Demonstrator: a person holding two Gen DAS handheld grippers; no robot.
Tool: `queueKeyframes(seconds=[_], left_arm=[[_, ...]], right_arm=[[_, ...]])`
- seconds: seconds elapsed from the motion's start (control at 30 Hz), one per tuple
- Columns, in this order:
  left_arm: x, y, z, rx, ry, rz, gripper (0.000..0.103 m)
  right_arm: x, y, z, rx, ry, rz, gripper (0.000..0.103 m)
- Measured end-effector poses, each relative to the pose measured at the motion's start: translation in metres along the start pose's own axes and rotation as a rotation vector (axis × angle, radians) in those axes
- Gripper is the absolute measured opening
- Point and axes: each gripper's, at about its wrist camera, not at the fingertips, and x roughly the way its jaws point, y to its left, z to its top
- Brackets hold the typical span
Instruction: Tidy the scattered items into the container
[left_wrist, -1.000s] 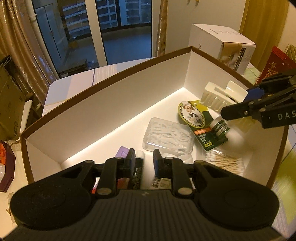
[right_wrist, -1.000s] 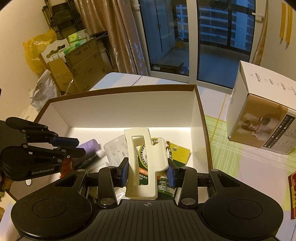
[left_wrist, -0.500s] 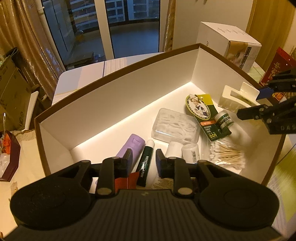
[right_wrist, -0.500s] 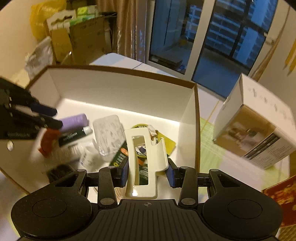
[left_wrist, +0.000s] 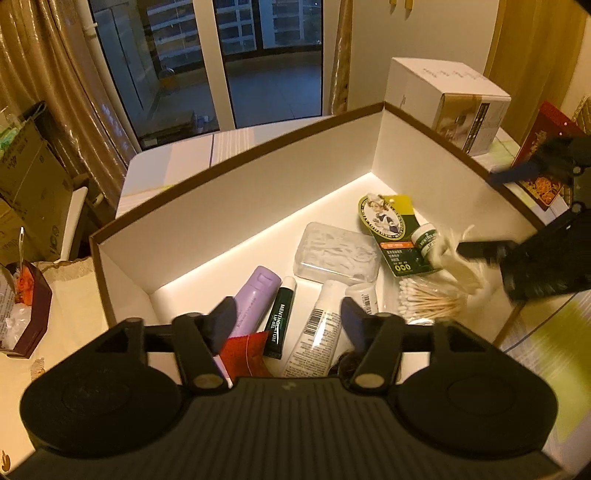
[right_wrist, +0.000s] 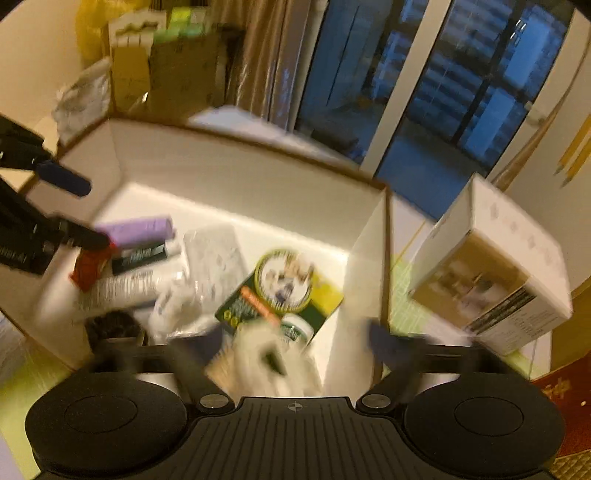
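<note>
- Release step: right gripper (right_wrist: 295, 343) fingers spread wide, cream holder (left_wrist: 460, 260) loose, blurred, inside the box (left_wrist: 236, 206) by the cotton swabs (left_wrist: 430, 299).
- Left gripper (left_wrist: 286, 323) open, empty.
- Next, probably: seek leftovers on the table.

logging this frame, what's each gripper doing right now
Left gripper: open, holding nothing.
Right gripper: open, the blurred white holder between its fingers, apparently released.

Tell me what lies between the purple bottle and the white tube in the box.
A dark green lip gel tube lies between the purple bottle and the white tube, seen most clearly in the left wrist view.
</note>
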Motion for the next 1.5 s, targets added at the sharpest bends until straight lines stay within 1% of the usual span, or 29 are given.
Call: queueKeyframes(seconds=[0.13,0.2,0.33,0.43,0.47,0.77,0.87,0.97,1.07,1.17,1.3,1.5], left_arm=[[-0.013,0.001,-0.003,-0.020,-0.025,0.017,0.071],[-0.019,0.002,-0.004,-0.037,-0.033,0.021,0.078],[-0.030,0.000,-0.008,-0.055,-0.042,0.031,0.083],[-0.036,-0.003,-0.012,-0.065,-0.049,0.040,0.090],[-0.038,-0.004,-0.013,-0.070,-0.052,0.046,0.091],[-0.059,-0.012,-0.027,-0.124,-0.073,0.067,0.093],[-0.070,-0.015,-0.034,-0.153,-0.094,0.081,0.096],[-0.079,-0.018,-0.039,-0.181,-0.110,0.078,0.098],[-0.086,-0.023,-0.044,-0.200,-0.115,0.078,0.098],[-0.093,-0.028,-0.051,-0.219,-0.113,0.090,0.098],[-0.101,-0.034,-0.060,-0.240,-0.112,0.109,0.099],[-0.115,-0.043,-0.072,-0.266,-0.120,0.112,0.099]], right_arm=[[-0.010,-0.006,0.000,0.038,-0.011,0.019,0.092],[-0.014,-0.009,-0.001,0.073,-0.008,0.041,0.092],[-0.022,-0.013,-0.005,0.141,0.002,0.091,0.092],[-0.026,-0.011,-0.007,0.168,0.009,0.116,0.092],[-0.027,-0.010,-0.008,0.177,0.010,0.124,0.092],[-0.037,-0.003,-0.019,0.273,0.000,0.169,0.092],[-0.044,-0.002,-0.023,0.303,-0.016,0.174,0.092],[-0.051,0.000,-0.027,0.322,-0.022,0.174,0.092],[-0.058,0.002,-0.031,0.337,-0.026,0.190,0.092],[-0.065,0.006,-0.035,0.336,-0.027,0.184,0.092],[-0.074,0.010,-0.041,0.328,-0.018,0.154,0.092],[-0.088,0.014,-0.049,0.343,-0.029,0.156,0.092]])
